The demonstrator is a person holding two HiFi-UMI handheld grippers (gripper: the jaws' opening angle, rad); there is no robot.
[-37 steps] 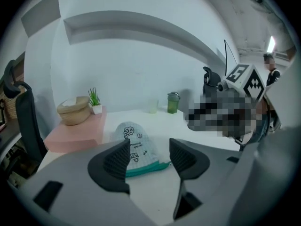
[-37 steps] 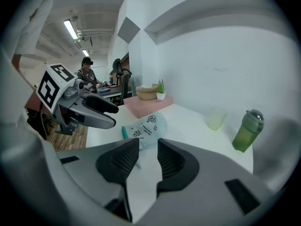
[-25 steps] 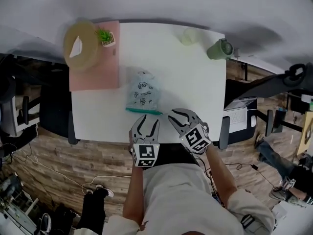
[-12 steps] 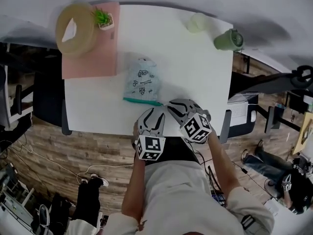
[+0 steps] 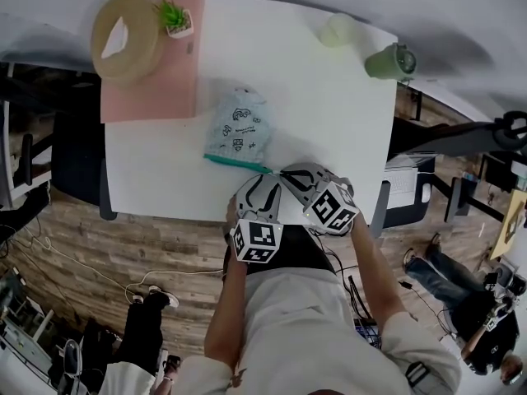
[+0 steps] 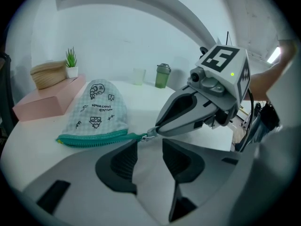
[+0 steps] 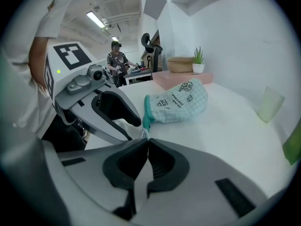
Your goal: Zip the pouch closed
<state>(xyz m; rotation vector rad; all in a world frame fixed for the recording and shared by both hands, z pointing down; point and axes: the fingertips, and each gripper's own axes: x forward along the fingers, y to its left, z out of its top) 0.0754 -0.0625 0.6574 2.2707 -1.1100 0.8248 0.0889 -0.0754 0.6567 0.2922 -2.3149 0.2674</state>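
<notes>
Checked pouch (image 5: pixel 239 128) on white table (image 5: pixel 329 113), left tongs (image 5: pixel 260 181), right tongs (image 5: pixel 284 174) beside it

Head view: bright, even light from overhead. White bench (image 5: pixel 329 122) is close to overexposed and shows little surface detail. Soft, broad shadows lie on the grey wall (image 5: pixel 461 23) behind it. Floor (image 5: pixel 165 245) and room margins are markedly darker. Strong wide-angle bending: bench edges bow, corners stretch.

Left gripper view: circular frame with black corners and a cool bluish cast. Pouch (image 6: pixel 96 112) is sharp, with a thin shadow beneath it. Nearest foreground is soft. Small green lamp (image 6: pixel 232 74) is lit. Glare streak (image 6: pixel 275 55) at upper right rim.

Right gripper view: ceiling strip lights (image 7: pixel 96 19) at upper left, blown out. Left margin smeared. Green cup (image 7: pixel 294 147) is a mere blur at right edge.
</notes>
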